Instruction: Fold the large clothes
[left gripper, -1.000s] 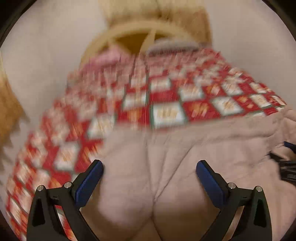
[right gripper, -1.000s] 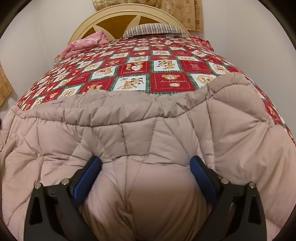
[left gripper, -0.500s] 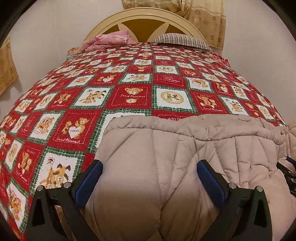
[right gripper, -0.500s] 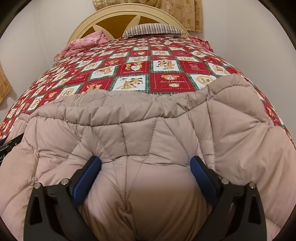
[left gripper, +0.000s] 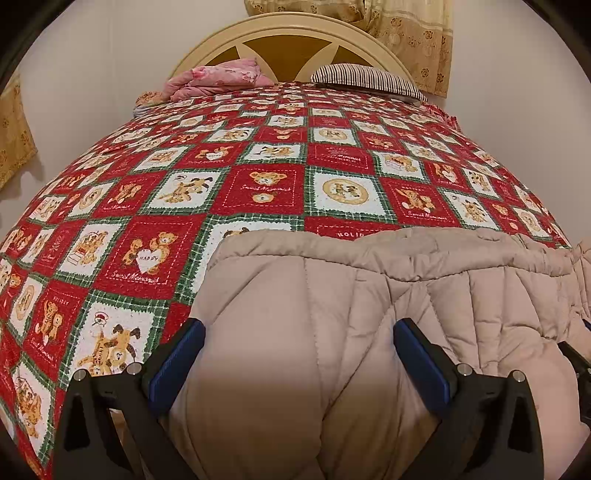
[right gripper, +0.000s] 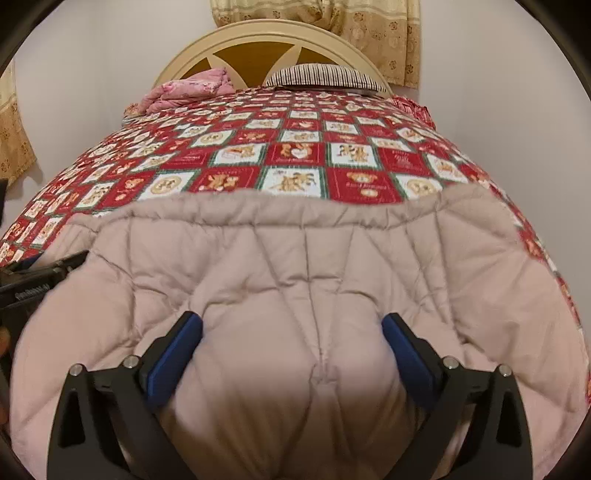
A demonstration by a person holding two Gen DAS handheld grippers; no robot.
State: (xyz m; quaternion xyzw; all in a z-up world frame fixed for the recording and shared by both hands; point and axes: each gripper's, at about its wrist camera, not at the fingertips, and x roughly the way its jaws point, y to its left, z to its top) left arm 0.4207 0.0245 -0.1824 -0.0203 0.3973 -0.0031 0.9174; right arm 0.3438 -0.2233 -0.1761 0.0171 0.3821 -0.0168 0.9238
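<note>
1. On the bed's red teddy-bear quilt [left gripper: 258,192], the beige padded coat [left gripper: 369,295] lies across the near end, from 4 to 8 o'clock.
2. The left gripper [left gripper: 299,354] stands with jaws spread wide; a bulge of coat fills the gap, and whether it is pinched cannot be told.
3. The right gripper [right gripper: 291,347] likewise.
4. At 12 o'clock, a striped pillow [left gripper: 365,79] and pink bundle [left gripper: 218,77] sit against the headboard [left gripper: 288,31].

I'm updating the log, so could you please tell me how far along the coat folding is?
Early to midway. Done: the beige quilted coat lies on the bedspread, its gathered edge running across. In hand: left gripper and right gripper each bracket a bulge of padding. Left: no compact bundle shows yet.
</note>
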